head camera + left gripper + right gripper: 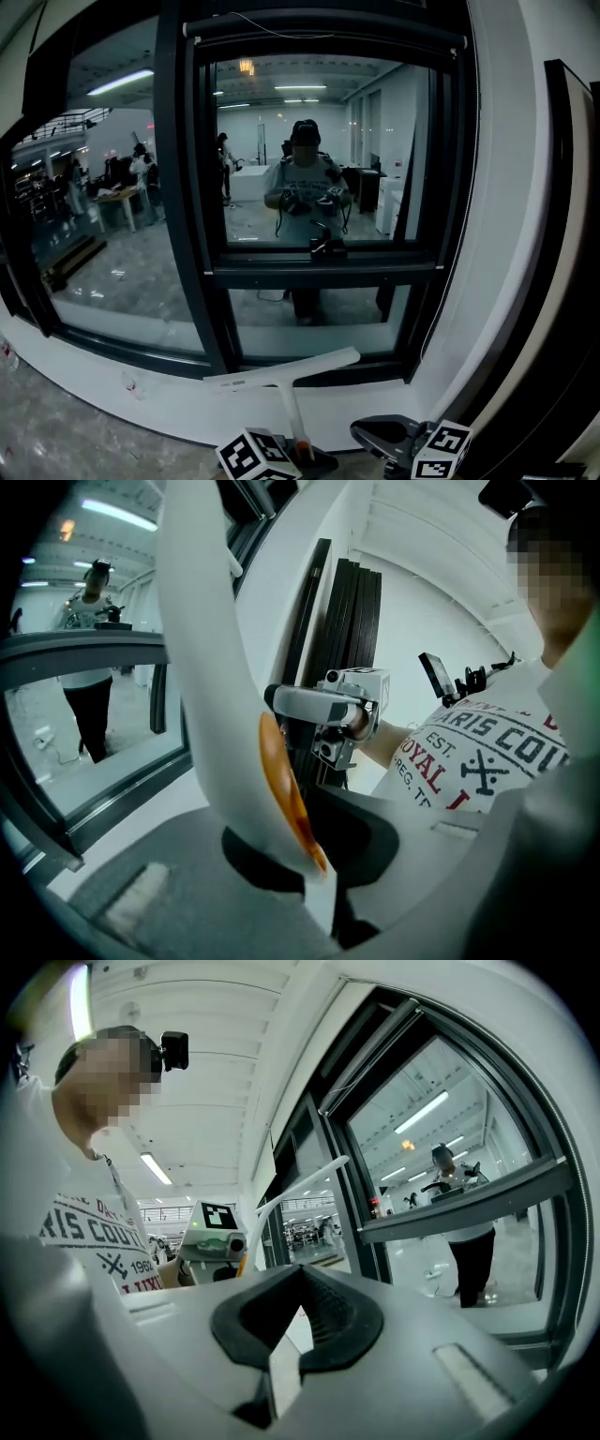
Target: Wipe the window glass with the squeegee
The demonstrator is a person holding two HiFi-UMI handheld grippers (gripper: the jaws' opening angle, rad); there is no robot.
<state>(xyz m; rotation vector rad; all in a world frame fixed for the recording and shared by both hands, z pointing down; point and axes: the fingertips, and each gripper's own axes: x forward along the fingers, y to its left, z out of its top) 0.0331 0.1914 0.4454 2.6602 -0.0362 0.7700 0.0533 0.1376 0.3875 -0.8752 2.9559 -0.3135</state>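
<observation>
A white squeegee [281, 371] rests with its long blade against the bottom of the black window frame [192, 234], its handle running down to my left gripper [302, 457]. In the left gripper view the white handle with an orange strip [211, 705] rises out of the left gripper [302, 860], which is shut on it. My right gripper [389, 437] hangs just right of it, apart from the squeegee, jaws together on nothing [291, 1335]. The window glass [319, 159] reflects the person. The right gripper view shows the squeegee [292, 1183] and left gripper [214, 1237].
A white sill [112, 366] runs below the window, with a grey floor [56, 441] at the lower left. A white wall [506, 216] and a dark upright panel [572, 262] stand to the right. The person's printed shirt [487, 752] is close behind both grippers.
</observation>
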